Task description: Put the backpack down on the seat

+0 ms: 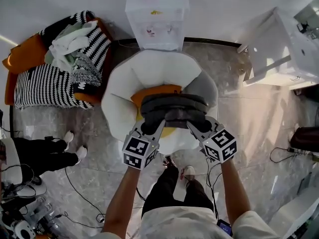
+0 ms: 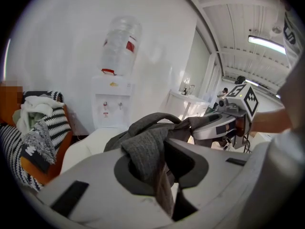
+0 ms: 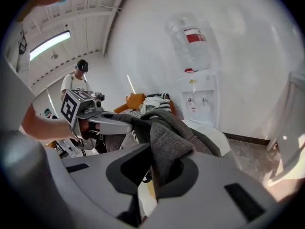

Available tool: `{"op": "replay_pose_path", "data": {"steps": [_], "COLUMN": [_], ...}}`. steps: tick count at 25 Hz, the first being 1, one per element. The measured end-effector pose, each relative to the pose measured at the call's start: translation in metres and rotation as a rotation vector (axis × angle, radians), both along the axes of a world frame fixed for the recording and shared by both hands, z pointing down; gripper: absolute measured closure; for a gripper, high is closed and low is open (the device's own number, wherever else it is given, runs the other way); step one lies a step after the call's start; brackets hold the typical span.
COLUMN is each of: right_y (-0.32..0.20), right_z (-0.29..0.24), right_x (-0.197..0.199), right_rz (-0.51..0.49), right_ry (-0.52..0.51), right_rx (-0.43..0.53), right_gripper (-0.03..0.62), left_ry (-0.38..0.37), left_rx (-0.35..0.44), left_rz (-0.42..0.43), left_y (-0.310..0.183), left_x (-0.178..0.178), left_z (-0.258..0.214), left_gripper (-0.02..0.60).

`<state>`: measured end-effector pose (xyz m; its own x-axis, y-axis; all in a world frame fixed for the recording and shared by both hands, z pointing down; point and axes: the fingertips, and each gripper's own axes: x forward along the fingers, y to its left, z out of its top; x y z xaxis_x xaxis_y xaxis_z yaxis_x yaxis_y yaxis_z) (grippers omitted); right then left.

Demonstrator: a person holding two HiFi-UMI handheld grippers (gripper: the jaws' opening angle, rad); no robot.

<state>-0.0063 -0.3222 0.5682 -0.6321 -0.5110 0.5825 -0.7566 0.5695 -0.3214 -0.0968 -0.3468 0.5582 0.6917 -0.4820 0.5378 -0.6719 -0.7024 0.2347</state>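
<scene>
The step in hand looked like lowering the backpack [image 1: 173, 111] onto the white chair [image 1: 119, 83]. To do it well, both hands needed to go down together and slowly, so the bag stayed flat and did not tip to one side. The bag needed to land in the middle of the seat, on the orange cushion [image 1: 152, 91]. It should not hang over the front edge, where it could slide off onto the floor. The jaws should let go only once the bag's weight sat on the cushion, and both at the same time.

The left gripper [image 1: 155, 127] was pinched tight on a fold of the bag's gray cloth. The right gripper [image 1: 195, 127] was pinched tight on another fold of the same cloth. The backpack stretched between the two. The left gripper was at its left end and the right gripper at its right end, both on the side nearest the person. The bag was over the front half of the seat and covered part of the orange cushion. I could not tell if the bag's bottom touched the cushion.
</scene>
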Motion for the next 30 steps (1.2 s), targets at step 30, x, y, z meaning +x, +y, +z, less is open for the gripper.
{"op": "replay_pose_path", "data": {"steps": [30], "right_y": [-0.061], "right_z": [0.116], "right_x": [0.013], "right_rz": [0.104], "right_ry": [-0.017], "right_rx": [-0.118], "right_gripper": [0.562], "left_ry": [0.010], "left_rx": [-0.098], "left_rz": [-0.019], "left_y": [-0.052], "left_x": [0.012], "left_z": [0.119], "left_gripper": [0.499]}}
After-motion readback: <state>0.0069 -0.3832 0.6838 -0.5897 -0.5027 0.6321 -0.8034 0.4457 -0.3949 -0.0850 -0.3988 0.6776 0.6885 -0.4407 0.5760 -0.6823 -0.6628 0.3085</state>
